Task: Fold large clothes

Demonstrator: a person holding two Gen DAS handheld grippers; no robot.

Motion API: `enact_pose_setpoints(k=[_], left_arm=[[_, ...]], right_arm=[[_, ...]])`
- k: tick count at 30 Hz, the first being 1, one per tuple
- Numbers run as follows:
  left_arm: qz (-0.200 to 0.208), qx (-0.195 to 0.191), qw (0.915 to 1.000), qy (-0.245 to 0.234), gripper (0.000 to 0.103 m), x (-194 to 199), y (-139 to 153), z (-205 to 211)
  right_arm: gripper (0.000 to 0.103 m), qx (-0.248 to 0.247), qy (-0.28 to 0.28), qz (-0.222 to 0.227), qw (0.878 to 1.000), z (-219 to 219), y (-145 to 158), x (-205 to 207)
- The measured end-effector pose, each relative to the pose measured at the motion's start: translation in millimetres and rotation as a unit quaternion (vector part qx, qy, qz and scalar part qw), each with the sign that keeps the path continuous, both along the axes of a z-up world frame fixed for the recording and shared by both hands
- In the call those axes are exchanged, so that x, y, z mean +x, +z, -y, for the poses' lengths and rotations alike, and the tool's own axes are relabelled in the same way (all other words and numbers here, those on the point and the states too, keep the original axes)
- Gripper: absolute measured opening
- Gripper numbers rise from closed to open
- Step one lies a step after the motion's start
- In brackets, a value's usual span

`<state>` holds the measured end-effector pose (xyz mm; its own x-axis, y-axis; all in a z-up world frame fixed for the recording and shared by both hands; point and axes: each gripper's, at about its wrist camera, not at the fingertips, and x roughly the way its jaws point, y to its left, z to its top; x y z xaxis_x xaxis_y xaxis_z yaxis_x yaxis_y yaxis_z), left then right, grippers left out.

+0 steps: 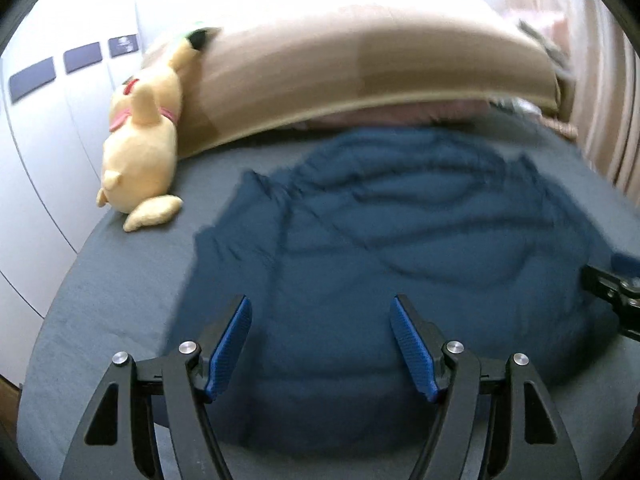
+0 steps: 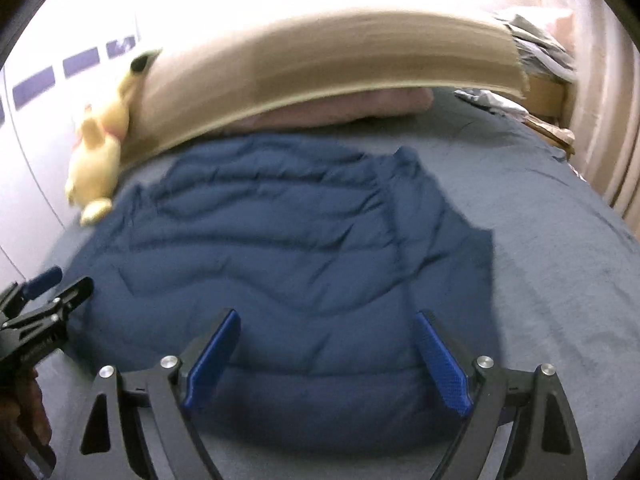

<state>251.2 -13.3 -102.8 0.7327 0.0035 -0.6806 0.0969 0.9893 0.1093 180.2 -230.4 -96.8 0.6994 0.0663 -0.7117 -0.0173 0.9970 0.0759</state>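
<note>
A large dark blue quilted garment (image 1: 384, 240) lies spread on a grey bed sheet (image 1: 120, 272); it also shows in the right wrist view (image 2: 280, 248). My left gripper (image 1: 322, 312) is open and empty, just above the garment's near part. My right gripper (image 2: 328, 328) is open and empty, above the garment's near edge. The right gripper shows at the right edge of the left wrist view (image 1: 616, 296). The left gripper shows at the left edge of the right wrist view (image 2: 44, 312).
A yellow plush toy (image 1: 140, 140) lies at the far left against a tan headboard (image 1: 340, 68). A pinkish pillow (image 2: 360, 108) sits under the headboard. White wardrobe doors (image 1: 52, 128) stand at left. Clutter (image 2: 536, 56) lies at the far right by a curtain.
</note>
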Motion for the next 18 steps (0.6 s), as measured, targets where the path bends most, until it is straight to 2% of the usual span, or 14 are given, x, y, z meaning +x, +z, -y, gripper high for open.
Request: enact_pose_setpoints(k=[3, 7, 10, 14, 16, 18], left_arm=[[-0.019, 0.042, 0.999, -0.002, 0.077, 10, -21, 11], [-0.028, 0.065, 0.9975, 0.007, 0.078, 19, -29, 18], [-0.039, 0.037, 0.9985, 0.006, 0.078, 17, -16, 7], [-0.013, 0.016, 0.9997, 0.012, 0.078, -1, -2, -14], [-0.01, 0.032, 0.9993, 0.018, 0.078, -2, -8, -15], [-0.039, 0.035, 0.9985, 0.019, 0.08, 7, -23, -13]], right_arm=[[0.094, -0.038, 0.001, -0.018, 0.999, -12, -24, 12], [0.096, -0.053, -0.007, -0.037, 0.998, -13, -34, 26], [0.096, -0.028, -0.012, -0.036, 0.999, -4, -21, 21], [0.096, -0.005, -0.018, -0.007, 1.0, 13, -3, -9], [0.096, -0.015, -0.027, -0.016, 0.999, 20, -11, -12], [0.097, -0.022, -0.033, -0.05, 0.998, 24, -29, -2]])
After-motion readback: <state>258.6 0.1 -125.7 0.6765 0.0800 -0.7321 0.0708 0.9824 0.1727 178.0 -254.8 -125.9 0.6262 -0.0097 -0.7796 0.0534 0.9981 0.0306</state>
